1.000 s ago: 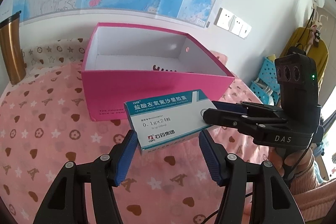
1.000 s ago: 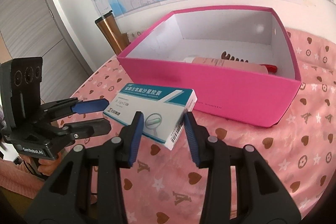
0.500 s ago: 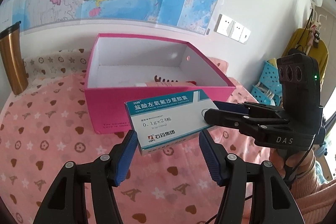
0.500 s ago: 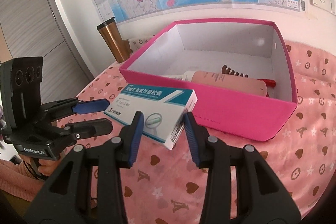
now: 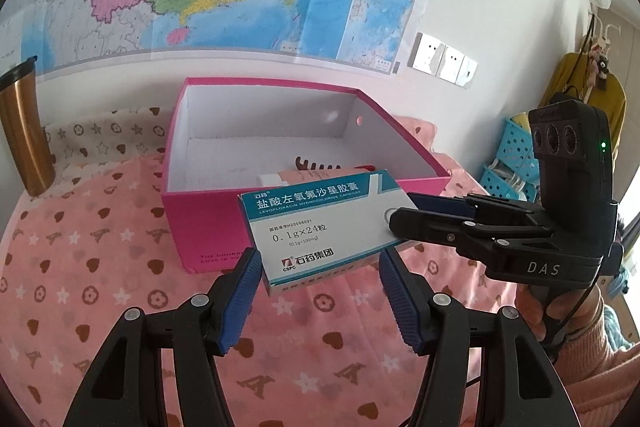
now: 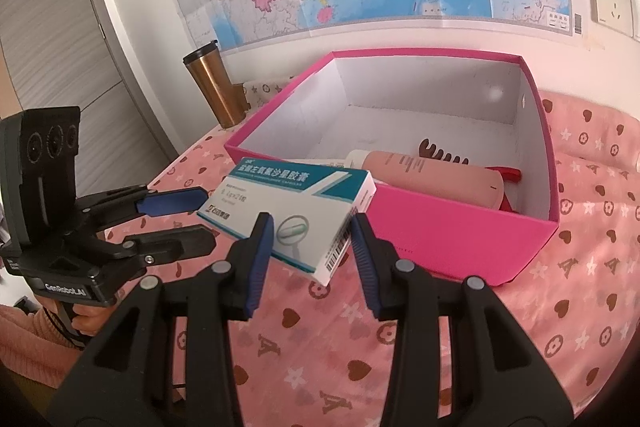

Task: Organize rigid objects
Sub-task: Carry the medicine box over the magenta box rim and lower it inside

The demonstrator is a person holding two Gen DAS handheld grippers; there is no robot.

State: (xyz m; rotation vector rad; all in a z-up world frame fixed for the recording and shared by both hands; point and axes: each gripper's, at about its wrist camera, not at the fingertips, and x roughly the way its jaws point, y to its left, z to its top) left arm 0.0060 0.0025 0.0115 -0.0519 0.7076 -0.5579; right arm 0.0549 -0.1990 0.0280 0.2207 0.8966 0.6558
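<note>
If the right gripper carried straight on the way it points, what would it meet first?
Probably the pink box's near wall: the right gripper, shut on the medicine carton, points down toward it, though depth is unclear.

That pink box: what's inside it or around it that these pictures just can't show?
- Left wrist view: the medicine carton covers the pink box front wall and most of its contents; only comb teeth show.
- Right wrist view: a red item is mostly hidden behind the pink bottle.
- Both views: the small print on the box front is unreadable.
</note>
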